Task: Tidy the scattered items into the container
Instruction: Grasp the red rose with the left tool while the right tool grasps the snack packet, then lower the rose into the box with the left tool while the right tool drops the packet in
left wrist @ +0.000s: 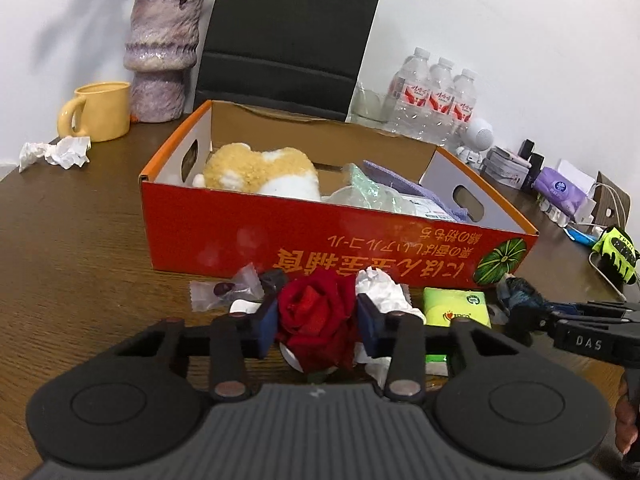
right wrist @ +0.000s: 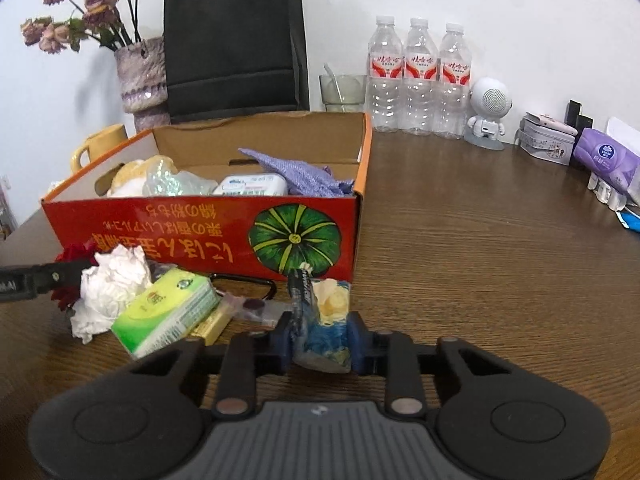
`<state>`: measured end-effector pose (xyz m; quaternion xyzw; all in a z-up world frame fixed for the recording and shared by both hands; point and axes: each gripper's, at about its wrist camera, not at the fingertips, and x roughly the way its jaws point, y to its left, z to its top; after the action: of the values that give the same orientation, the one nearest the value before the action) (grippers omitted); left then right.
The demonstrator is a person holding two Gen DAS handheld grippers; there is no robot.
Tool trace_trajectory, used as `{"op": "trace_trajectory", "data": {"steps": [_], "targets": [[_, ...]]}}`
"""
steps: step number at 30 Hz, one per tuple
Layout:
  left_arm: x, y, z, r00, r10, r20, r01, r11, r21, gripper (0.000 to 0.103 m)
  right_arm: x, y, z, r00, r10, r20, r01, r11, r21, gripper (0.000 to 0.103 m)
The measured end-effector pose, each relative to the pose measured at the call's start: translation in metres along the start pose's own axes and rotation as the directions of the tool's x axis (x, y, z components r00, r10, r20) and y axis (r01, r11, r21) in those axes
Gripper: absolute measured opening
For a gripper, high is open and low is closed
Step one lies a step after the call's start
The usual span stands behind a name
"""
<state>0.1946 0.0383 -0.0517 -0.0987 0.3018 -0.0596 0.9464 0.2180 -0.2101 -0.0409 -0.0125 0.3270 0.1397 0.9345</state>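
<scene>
A red cardboard box (left wrist: 248, 232) (right wrist: 168, 232) stands open on the wooden table, holding a plush toy (left wrist: 260, 172), a purple cloth (right wrist: 304, 176), a wipes pack (right wrist: 252, 186) and clear plastic. My left gripper (left wrist: 318, 316) is shut on a red rose (left wrist: 316, 320) just before the box's front wall. My right gripper (right wrist: 322, 340) is shut on a blue painted packet (right wrist: 324, 332) near the box's right corner. Crumpled tissue (right wrist: 112, 284), a green tissue pack (right wrist: 168, 312) (left wrist: 456, 306) and a wrapped candy (left wrist: 224, 290) lie between them.
A yellow mug (left wrist: 100, 110), a purple vase (left wrist: 162, 52), a black paper bag (right wrist: 236, 40), three water bottles (right wrist: 420, 80), a white robot speaker (right wrist: 490, 116), a glass (right wrist: 342, 90), purple tissues (right wrist: 604, 160) and crumpled paper (left wrist: 56, 152) stand around the box.
</scene>
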Motion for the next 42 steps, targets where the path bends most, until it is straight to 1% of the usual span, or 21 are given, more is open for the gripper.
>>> {"op": "trace_trajectory", "data": {"steps": [1, 6, 11, 16, 22, 26, 29, 31, 35, 38, 42], "targets": [[-0.001, 0.001, 0.0, 1.0, 0.001, 0.004, -0.001, 1.0, -0.004, 0.038, -0.003, 0.0, -0.001, 1.0, -0.005, 0.014, 0.005, 1.0, 0.003, 0.018], [-0.011, 0.005, -0.004, 0.999, 0.009, 0.033, -0.009, 1.0, -0.022, 0.037, -0.012, -0.004, -0.001, 0.998, -0.008, 0.063, 0.007, 1.0, 0.018, 0.017], [-0.024, 0.01, -0.002, 0.996, 0.016, 0.085, -0.013, 0.999, -0.039, 0.037, -0.016, -0.003, -0.001, 0.997, -0.002, 0.08, 0.001, 1.0, 0.019, 0.017], [-0.028, 0.012, -0.002, 0.995, 0.019, 0.098, -0.015, 0.999, -0.049, 0.037, -0.019, 0.002, -0.003, 0.996, 0.005, 0.088, -0.006, 1.0, 0.01, 0.017], [-0.034, 0.008, 0.0, 0.994, 0.001, 0.113, 0.004, 0.999, -0.043, 0.037, -0.027, 0.008, -0.003, 0.994, 0.028, 0.108, -0.029, 1.0, 0.011, 0.017], [-0.046, 0.005, 0.006, 0.99, -0.05, 0.129, 0.056, 0.997, -0.049, 0.037, -0.036, 0.014, 0.001, 0.991, 0.048, 0.127, -0.048, 0.999, 0.0, 0.017], [-0.059, -0.002, 0.02, 0.984, -0.087, 0.158, 0.09, 0.996, -0.01, 0.037, -0.048, 0.017, 0.013, 0.984, 0.079, 0.162, -0.079, 0.997, -0.007, 0.017], [-0.063, -0.006, 0.034, 0.98, -0.098, 0.172, 0.097, 0.995, 0.015, 0.037, -0.055, 0.018, 0.026, 0.977, 0.105, 0.186, -0.103, 0.995, -0.019, 0.017], [-0.062, -0.01, 0.062, 0.973, -0.102, 0.209, 0.098, 0.995, 0.028, 0.037, -0.057, 0.024, 0.058, 0.964, 0.145, 0.221, -0.138, 0.989, -0.05, 0.017], [-0.05, -0.014, 0.08, 0.969, -0.092, 0.23, 0.086, 0.996, 0.036, 0.037, -0.046, 0.032, 0.085, 0.96, 0.148, 0.24, -0.136, 0.989, -0.066, 0.017], [-0.02, -0.012, 0.1, 0.969, -0.087, 0.23, 0.09, 0.996, 0.0, 0.037, -0.015, 0.036, 0.114, 0.96, 0.167, 0.223, -0.166, 0.986, -0.023, 0.017]]}}
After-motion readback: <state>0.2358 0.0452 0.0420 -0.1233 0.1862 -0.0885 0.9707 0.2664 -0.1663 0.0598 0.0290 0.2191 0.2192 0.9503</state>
